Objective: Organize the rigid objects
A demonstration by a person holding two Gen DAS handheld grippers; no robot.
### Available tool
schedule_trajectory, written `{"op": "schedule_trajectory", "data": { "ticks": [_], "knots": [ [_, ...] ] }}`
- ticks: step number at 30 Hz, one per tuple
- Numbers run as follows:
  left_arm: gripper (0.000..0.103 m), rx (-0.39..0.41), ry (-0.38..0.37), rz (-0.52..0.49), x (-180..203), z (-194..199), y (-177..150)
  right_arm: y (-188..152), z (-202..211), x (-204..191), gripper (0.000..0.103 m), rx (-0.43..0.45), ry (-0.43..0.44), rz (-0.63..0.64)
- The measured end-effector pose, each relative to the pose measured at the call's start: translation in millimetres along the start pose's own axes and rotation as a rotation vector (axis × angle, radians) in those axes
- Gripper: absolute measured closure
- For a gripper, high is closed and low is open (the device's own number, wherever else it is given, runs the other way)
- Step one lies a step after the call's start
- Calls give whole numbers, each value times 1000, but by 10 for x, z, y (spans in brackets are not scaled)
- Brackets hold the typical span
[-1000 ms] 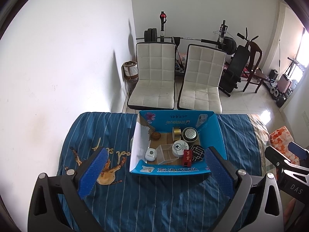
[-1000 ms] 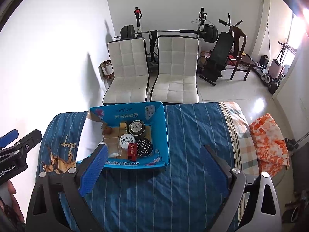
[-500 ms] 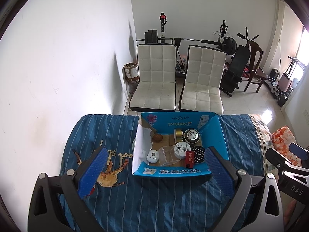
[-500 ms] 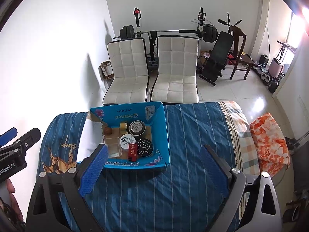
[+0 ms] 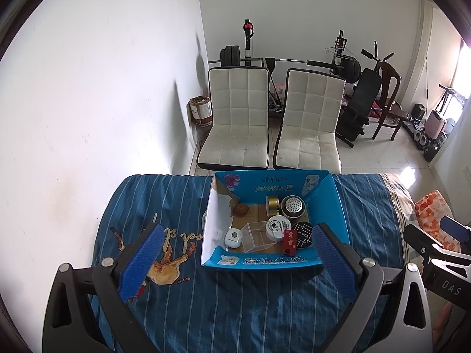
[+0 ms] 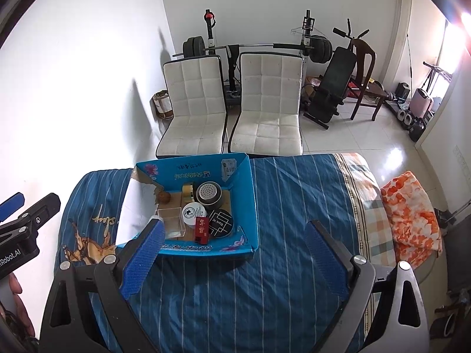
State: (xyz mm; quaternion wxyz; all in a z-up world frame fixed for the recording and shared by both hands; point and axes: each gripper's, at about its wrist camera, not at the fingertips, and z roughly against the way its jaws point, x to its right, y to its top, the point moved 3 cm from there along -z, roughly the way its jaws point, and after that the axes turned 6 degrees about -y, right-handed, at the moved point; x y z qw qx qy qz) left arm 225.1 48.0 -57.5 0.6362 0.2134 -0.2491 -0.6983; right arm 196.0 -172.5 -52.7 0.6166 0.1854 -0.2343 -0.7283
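A blue cardboard box (image 5: 273,261) stands on the blue striped bedspread (image 5: 235,309); it also shows in the right wrist view (image 6: 253,206). Inside lie several rigid objects: a clear plastic box (image 5: 259,236), a white round tin (image 5: 278,227), a red pack (image 5: 289,241), a black round tin (image 5: 304,234), a metal speaker (image 5: 293,206), a gold tin (image 5: 273,204), a brown nut (image 5: 240,209) and a small white device (image 5: 233,236). My left gripper (image 5: 238,264) is open and empty, held above the bed in front of the box. My right gripper (image 6: 235,259) is open and empty, right of the box.
Two white padded chairs (image 5: 235,123) stand beyond the bed's far edge, with a barbell rack (image 5: 294,61) and bench behind. A white wall (image 5: 88,117) runs along the left. An orange patterned pillow (image 6: 412,206) lies at the bed's right side.
Both grippers have drawn back and up a little from the box, which looks slightly smaller and farther. Both stay open and empty.
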Motion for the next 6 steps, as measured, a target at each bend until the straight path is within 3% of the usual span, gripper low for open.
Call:
{"op": "schedule_trajectory", "data": {
  "ticks": [6],
  "knots": [
    [0, -21, -13, 5, 13, -50, -68, -22, -6, 2, 5, 1, -5, 5]
  ]
}}
